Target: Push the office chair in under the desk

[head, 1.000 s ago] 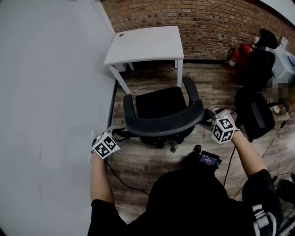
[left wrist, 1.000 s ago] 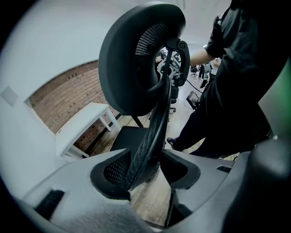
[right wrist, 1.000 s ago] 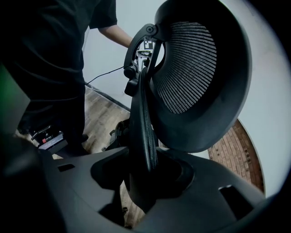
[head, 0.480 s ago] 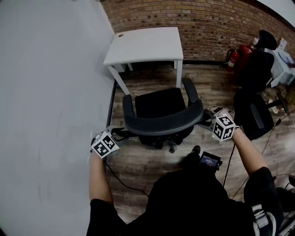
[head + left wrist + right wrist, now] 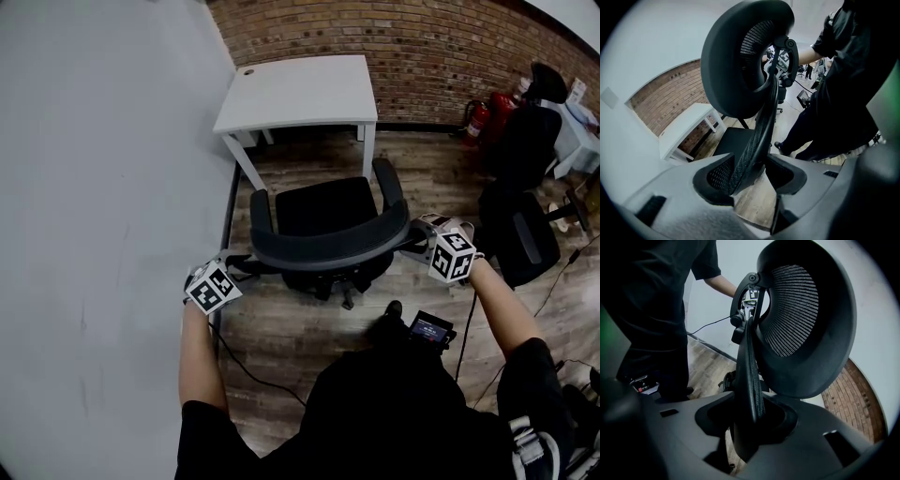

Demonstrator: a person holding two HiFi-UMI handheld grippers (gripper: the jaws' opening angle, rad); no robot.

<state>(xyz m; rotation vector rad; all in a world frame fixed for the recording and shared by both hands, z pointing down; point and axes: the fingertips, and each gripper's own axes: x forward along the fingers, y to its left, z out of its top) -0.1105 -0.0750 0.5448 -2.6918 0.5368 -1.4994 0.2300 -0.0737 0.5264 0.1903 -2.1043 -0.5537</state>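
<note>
Shifted a little toward counter (image 5: 300, 89) since a second ago: chair (image 5: 328, 211), seat just in front of it, not yet under. Pinching left edge of backrest (image 5: 328, 251): left gripper (image 5: 246, 265). Pinching right edge, jaws just closing on it: right gripper (image 5: 417, 239).

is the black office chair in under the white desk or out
Out: the black mesh office chair stands clear of the white desk, whole seat showing.

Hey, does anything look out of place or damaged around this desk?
Nothing is spilled or broken. The office chair stands pulled out, clear of the white desk rather than tucked under it, and a black cable trails across the wood floor behind it.
</note>
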